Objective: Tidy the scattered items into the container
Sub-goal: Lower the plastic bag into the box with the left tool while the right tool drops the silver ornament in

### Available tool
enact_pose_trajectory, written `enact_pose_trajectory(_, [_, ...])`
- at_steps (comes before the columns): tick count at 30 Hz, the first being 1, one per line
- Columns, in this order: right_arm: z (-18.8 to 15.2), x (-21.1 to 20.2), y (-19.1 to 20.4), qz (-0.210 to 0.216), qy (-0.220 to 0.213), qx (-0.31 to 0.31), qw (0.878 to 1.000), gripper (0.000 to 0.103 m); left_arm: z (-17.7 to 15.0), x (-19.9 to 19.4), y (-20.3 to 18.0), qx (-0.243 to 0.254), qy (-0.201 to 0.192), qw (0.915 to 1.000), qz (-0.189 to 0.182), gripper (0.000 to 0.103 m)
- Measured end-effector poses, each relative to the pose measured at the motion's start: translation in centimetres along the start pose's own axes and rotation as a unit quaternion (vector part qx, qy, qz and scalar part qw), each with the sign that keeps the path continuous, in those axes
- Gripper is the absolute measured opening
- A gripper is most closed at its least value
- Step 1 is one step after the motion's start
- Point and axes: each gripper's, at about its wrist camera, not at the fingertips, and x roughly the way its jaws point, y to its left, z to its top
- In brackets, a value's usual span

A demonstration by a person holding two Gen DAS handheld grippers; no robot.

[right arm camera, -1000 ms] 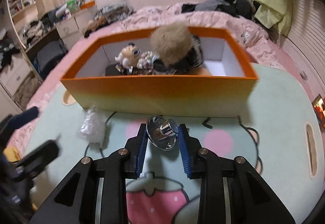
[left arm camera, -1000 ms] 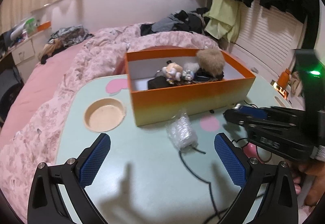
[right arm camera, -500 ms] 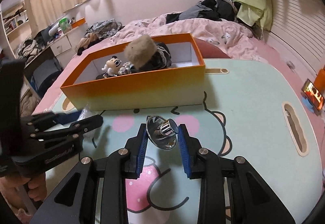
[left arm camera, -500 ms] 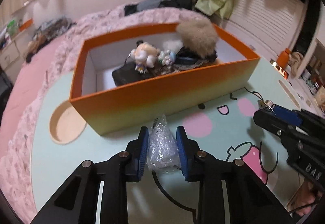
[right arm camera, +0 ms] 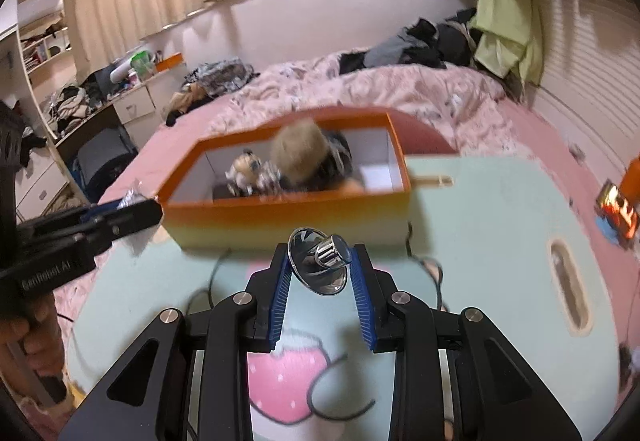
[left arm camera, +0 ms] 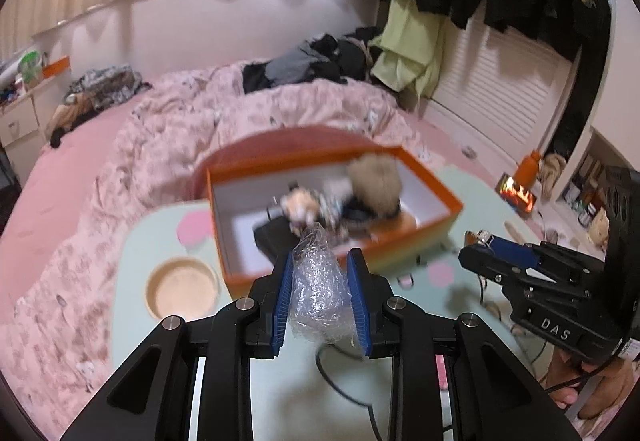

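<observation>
Both grippers are loaded and up off the table. The left gripper [left arm camera: 320,293] has its 2 blue pads clamped on a crinkled clear plastic wrap bundle [left arm camera: 318,289] — the jaws have just been closing, and the bundle now sits squeezed between them, lifted clear of the mint-green cartoon table [left arm camera: 132,249]. Past its tip lies the orange box [left arm camera: 400,237], open-topped, with the bundle hanging in front of the box's near wall.

Over on the other side, the right gripper [right arm camera: 320,269] pinches a shiny metal disc with a knob [right arm camera: 320,265] — narrow grip, pads pressing on the disc's 2 edges, knob facing the camera. It hovers above the table's strawberry print [right arm camera: 288,381], just short of the box's long near wall [right arm camera: 288,221].

Inside the box, blurred: a tan furry ball [right arm camera: 300,153], a small pale figurine [right arm camera: 244,169] beside it, and something black under them. White floor shows bare at the right end of the box in the right wrist view.

A round beige cup recess [left arm camera: 182,291] sits in the table left of the box. From the left wrist camera, the right gripper appears at the right edge, a hand [left arm camera: 596,389] below it. Behind the table, a pink quilted bed [left arm camera: 160,145].
</observation>
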Motion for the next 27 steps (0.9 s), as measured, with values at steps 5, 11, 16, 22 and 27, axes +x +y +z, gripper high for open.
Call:
enact_pose_trajectory(5, [4.2,1.0,1.0,0.034,0.002,-0.015,0.999,0.032,3.6,1.5,1.0,-0.015,0.01,0.9998,-0.004,0.026])
enact_pose_trajectory(11, [7.8,5.4,2.0,0.049,0.039,-0.024,0.998,0.032,5.3,6.9,1.7,-0.023,0.062,0.9976,0.017,0.026])
enact_pose_trajectory(16, [9.1,9.1,2.5,0.028,0.059,-0.026,0.997,0.032,5.4,10.3,2.0,-0.031,0.088,0.9949,0.037,0.026])
enact_pose_trajectory(22, [9.4,11.6,1.7,0.026,0.092,-0.009,0.995,0.032,4.8,11.7,2.8,-0.042,0.101,0.9927,0.052,0.038])
enact_pose_trajectory(27, [9.6,11.5,0.7,0.075,0.102,0.014,0.992,0.039,4.4,10.8,4.3,-0.069,0.079,0.9941,0.028,0.064])
